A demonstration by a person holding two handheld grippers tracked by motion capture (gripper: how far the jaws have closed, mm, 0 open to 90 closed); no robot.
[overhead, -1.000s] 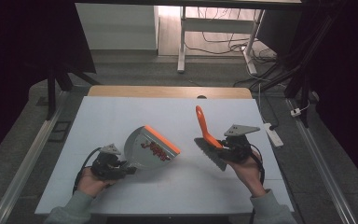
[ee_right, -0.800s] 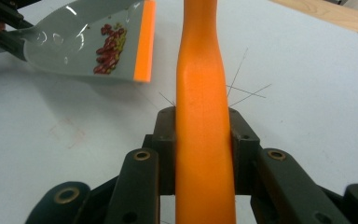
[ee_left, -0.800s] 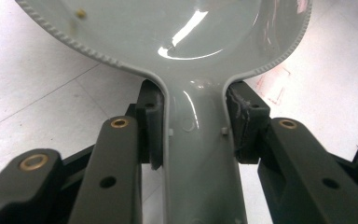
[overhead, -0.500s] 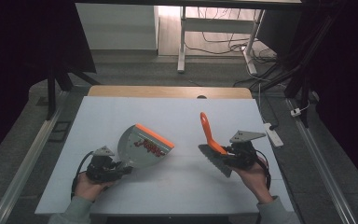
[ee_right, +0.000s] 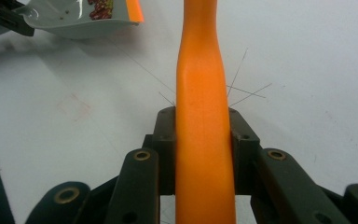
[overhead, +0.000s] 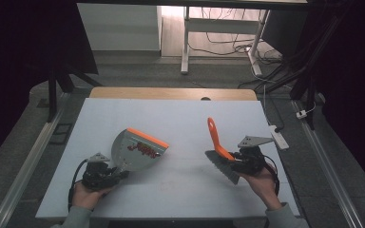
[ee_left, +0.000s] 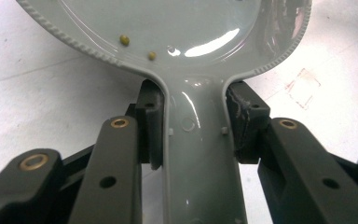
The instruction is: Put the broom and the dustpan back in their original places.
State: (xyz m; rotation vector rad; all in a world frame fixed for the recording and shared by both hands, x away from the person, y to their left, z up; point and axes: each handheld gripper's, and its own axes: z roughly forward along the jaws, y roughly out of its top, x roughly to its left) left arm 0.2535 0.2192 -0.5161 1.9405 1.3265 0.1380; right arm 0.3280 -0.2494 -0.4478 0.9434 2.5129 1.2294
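My left gripper (overhead: 115, 172) sits at the table's near left, shut on the handle of a grey dustpan (overhead: 135, 151) with an orange front lip. In the left gripper view the pads (ee_left: 151, 123) clamp the dustpan's handle (ee_left: 193, 140), and two small yellow grains (ee_left: 125, 40) lie in the pan. At the near right, my right gripper (overhead: 234, 159) is shut on a brush whose orange handle (overhead: 215, 137) points up and away, grey bristles (overhead: 224, 168) towards the person. The right gripper view shows the orange handle (ee_right: 203, 93) between the jaws and the dustpan (ee_right: 70, 21) holding dark red bits.
A white tabletop (overhead: 180, 118) carries everything, with a wooden strip (overhead: 171, 93) along its far edge. A white power strip (overhead: 278, 137) lies off the right edge. Metal rails run along both sides, and a desk frame (overhead: 185, 42) with cables stands beyond.
The left gripper has carried the dustpan slightly left. The right gripper has shifted the brush a little right and nearer the person. Both grips stay the same.
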